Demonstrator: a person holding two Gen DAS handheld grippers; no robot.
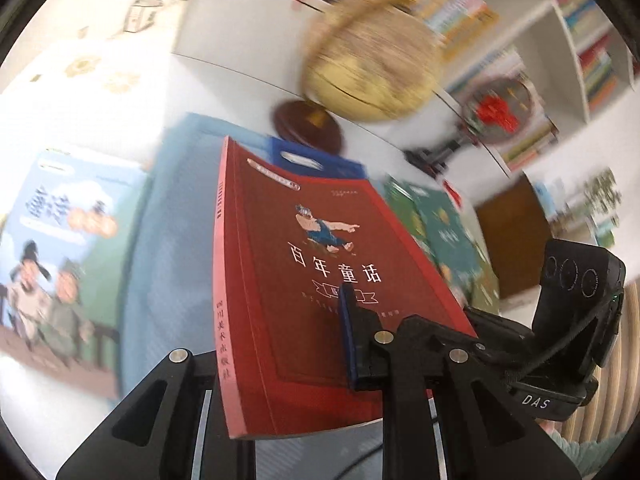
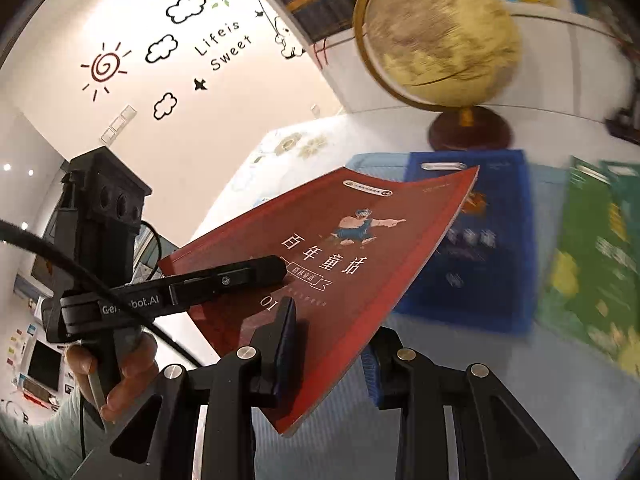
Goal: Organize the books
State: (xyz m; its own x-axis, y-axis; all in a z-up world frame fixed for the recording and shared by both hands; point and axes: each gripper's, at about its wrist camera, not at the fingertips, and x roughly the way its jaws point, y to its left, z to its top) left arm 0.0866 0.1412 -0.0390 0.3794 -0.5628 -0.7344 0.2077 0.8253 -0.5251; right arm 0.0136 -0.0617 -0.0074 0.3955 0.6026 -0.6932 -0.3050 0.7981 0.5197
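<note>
The red book [image 2: 340, 264] bears the title "百年童话" and the number "01" on its cover; its spine reads "四川美术出版社". The wall [image 2: 192, 128] says "Life is Sweet". The left gripper [image 2: 276, 270] is marked "bot.AI", the right gripper [image 1: 536, 400] "DAS".

Black grippers, silver screws, blue pads on fingers [image 2: 289, 332]; white lettering; black cable; pale green sleeve [image 2: 48, 432].

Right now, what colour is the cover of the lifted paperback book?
Dark red cover with white lettering on the paperback book; clearest in the right wrist view.
</note>
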